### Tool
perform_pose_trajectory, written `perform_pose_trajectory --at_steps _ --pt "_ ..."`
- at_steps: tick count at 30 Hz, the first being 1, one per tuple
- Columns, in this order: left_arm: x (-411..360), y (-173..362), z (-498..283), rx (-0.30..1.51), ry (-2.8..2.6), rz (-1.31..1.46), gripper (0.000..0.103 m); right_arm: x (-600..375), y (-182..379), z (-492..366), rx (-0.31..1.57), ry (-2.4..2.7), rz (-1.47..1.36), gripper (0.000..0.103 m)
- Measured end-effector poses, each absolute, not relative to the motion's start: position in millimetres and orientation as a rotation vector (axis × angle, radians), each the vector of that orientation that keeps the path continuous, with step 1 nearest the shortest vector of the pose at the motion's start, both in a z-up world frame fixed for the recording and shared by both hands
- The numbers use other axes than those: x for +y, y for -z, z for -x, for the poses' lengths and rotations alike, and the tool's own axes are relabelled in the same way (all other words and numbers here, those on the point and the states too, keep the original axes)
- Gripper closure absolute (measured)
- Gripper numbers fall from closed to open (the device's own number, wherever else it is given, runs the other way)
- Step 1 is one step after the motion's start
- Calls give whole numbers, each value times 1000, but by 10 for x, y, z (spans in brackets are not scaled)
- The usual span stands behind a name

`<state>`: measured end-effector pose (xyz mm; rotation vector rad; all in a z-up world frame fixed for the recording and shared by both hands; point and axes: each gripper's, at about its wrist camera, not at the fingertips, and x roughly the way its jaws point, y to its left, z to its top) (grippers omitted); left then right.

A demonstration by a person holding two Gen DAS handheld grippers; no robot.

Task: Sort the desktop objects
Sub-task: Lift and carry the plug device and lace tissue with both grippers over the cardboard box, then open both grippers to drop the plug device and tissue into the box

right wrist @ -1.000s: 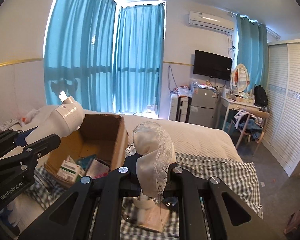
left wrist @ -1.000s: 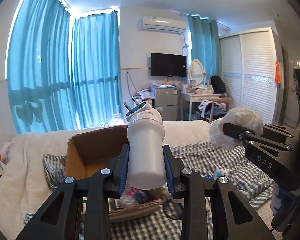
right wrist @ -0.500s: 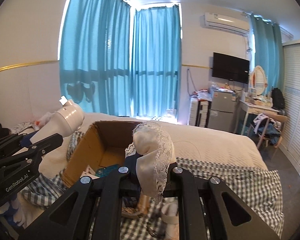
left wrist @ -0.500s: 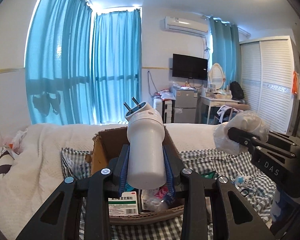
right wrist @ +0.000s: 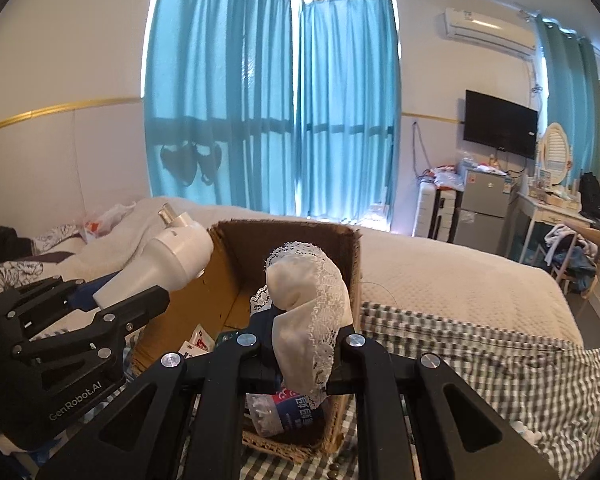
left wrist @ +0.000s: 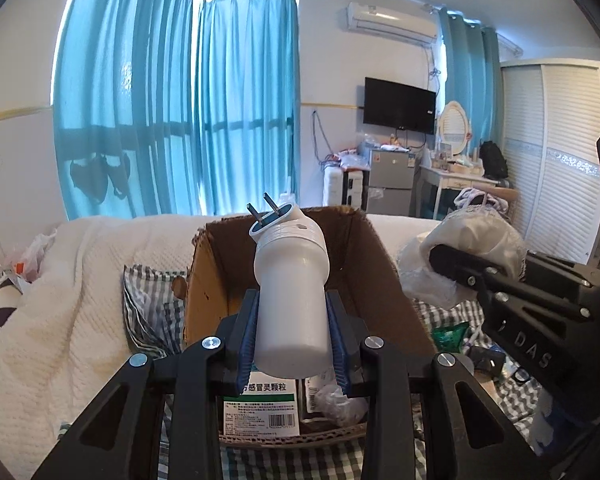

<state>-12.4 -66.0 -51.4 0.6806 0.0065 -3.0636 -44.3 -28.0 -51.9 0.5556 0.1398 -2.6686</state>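
Note:
My left gripper [left wrist: 292,336] is shut on a white plug-in device [left wrist: 290,292] with two metal prongs at its far end. It is held above the open cardboard box [left wrist: 364,248]. The device also shows in the right wrist view [right wrist: 168,260]. My right gripper [right wrist: 302,344] is shut on a white lace-trimmed cloth [right wrist: 308,300], held over the same box [right wrist: 352,276]. In the left wrist view the cloth [left wrist: 472,256] and the right gripper sit to the right of the box.
The box stands on a checked cloth [right wrist: 480,360] spread on a bed and holds a medicine box [left wrist: 260,408] and packets. A small green packet [left wrist: 450,334] and other small items lie right of the box. White bedding [left wrist: 60,300] lies left.
Both grippers have swung left and moved nearer the box, so it now sits centred below them with its contents in view. Both holds are unchanged.

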Motion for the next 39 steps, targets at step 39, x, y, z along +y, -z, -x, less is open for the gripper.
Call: perform_pose_trajectory --at_steps 39 --pt "-849 737 589 112 2964 -840 65 -478 1042 894 235 2590 -717 62"
